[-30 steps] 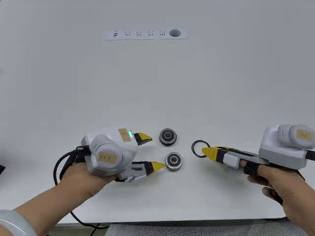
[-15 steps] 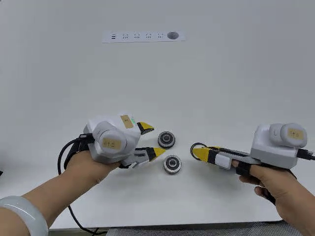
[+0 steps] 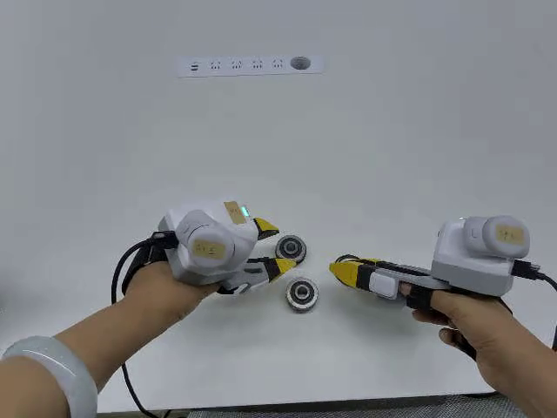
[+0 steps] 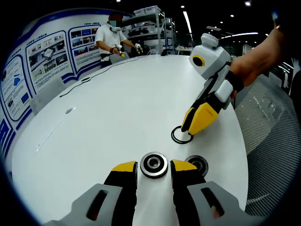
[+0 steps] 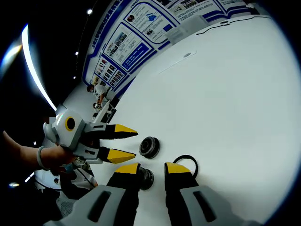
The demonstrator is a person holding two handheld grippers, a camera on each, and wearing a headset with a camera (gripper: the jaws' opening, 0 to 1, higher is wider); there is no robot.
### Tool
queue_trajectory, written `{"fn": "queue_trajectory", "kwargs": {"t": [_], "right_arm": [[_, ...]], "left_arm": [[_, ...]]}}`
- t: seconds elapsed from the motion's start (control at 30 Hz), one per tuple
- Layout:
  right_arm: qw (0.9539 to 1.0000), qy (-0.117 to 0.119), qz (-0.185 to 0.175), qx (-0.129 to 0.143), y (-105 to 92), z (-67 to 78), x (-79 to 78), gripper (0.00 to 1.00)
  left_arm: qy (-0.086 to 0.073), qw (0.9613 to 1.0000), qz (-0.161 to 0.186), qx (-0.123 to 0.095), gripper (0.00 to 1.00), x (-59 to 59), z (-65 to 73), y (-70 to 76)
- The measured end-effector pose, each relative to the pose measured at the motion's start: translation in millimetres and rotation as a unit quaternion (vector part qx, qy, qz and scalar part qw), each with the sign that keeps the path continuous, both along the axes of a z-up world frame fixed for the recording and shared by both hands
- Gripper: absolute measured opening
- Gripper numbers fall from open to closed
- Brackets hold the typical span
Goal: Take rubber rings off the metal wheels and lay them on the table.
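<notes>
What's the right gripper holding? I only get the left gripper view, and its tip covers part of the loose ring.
Observer: Nothing. In the right gripper view the right gripper has a gap between its jaws, and the rubber ring lies flat on the table just past one tip.
Operator: Is it touching anything else?
Observer: No. In the head view, bare table separates its tip from the nearer wheel.
Operator: Anything behind my camera?
Observer: Head view: a black cable loops back from the left gripper and runs down past the near table edge.
</notes>
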State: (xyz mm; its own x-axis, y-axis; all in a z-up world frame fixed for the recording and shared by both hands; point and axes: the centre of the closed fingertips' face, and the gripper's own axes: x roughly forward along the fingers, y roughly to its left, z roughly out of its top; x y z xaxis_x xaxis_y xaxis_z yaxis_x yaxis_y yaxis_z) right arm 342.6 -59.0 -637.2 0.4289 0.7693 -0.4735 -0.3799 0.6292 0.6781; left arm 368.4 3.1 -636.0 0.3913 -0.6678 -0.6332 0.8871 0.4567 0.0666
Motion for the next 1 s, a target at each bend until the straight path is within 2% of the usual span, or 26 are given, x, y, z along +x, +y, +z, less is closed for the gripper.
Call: {"fn": "queue_trajectory", "kwargs": {"t": [0.6, 0.8, 1.0], "right_arm": [[1.0000, 0.002, 0.003, 0.008, 9.4, -0.8, 5.0, 0.21], [0.9999, 0.004, 0.004, 0.015, 15.0, -0.6, 8.6, 0.22], [0.9998, 0.002, 0.003, 0.018, 18.1, -0.2, 13.7, 0.22]], "left_arm": [[0.011, 0.9997, -0.015, 0.018, 0.19, 4.1, -11.9, -6.1], [0.019, 0.9993, -0.020, 0.024, 0.16, 3.5, -16.2, -5.8], [0.021, 0.9992, -0.026, 0.023, 0.14, 3.6, -17.1, -7.4]]}}
